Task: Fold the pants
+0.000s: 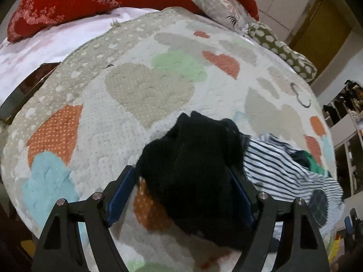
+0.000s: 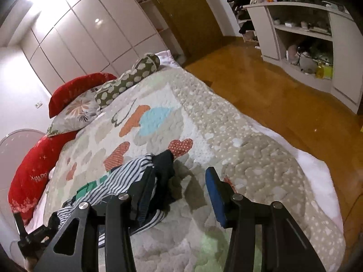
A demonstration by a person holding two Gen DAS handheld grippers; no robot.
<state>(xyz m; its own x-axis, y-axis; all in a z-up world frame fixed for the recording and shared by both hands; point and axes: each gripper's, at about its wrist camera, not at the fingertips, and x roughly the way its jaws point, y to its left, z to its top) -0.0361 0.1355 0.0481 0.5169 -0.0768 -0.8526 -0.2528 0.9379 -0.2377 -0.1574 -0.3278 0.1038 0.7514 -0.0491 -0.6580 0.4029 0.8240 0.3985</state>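
Pickup step: left gripper (image 1: pixel 183 192) jaws wide around black pants (image 1: pixel 192 170), not visibly clamped (bunched at 6 o'clock on bed (image 1: pixel 95 124)). Right gripper (image 2: pixel 181 181) spread, empty. Next: spread flat.

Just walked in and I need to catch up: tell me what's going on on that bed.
A person is working with a handheld gripper in each hand over a heart-patterned quilt. The left gripper has a bunched black garment, likely the pants, between its jaws; whether it is clamped is unclear. The right gripper is open, empty, beside a pile of clothes including a striped garment. Nothing is spread flat or folded yet.
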